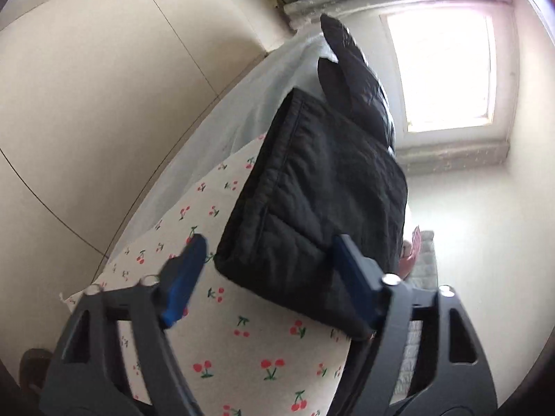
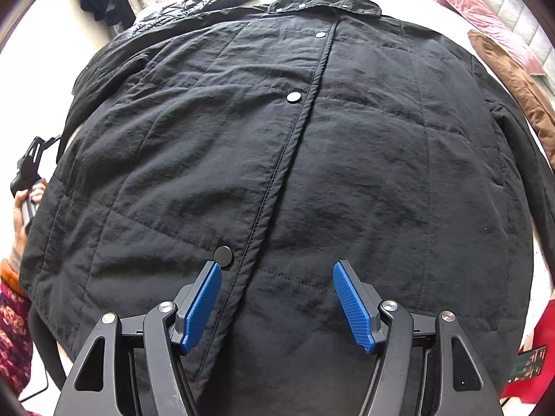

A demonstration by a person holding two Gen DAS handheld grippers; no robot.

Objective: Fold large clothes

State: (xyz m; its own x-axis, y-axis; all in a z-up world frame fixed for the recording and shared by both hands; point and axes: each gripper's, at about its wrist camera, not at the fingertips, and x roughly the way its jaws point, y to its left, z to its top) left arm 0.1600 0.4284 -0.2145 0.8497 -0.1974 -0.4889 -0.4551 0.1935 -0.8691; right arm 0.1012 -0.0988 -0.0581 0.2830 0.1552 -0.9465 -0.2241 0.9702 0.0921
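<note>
Left wrist view: the left gripper [image 1: 267, 277] is tilted up toward the wall and window, its jaws spread apart and holding nothing. A folded-over corner of the black quilted jacket [image 1: 312, 201] lies just ahead, its edge reaching between the jaws and touching or passing behind the right-hand pad; which of the two cannot be told. Cherry-print bedding [image 1: 242, 346] lies beneath and to the left of the jaws.

Right wrist view: the right gripper [image 2: 277, 301] looks down on the jacket [image 2: 312, 145], which is spread front-up on the bed. Jaws are wide open, empty, hovering over the hem. The snap placket [image 2: 295, 145] runs straight ahead from between the jaws to the collar [image 2: 326, 5], marking the garment's long axis. The left gripper sits well off to the left at the jacket's side edge.

Judgement: the left gripper is nearer the side edge, so a lengthwise side fold falls to it.
</note>
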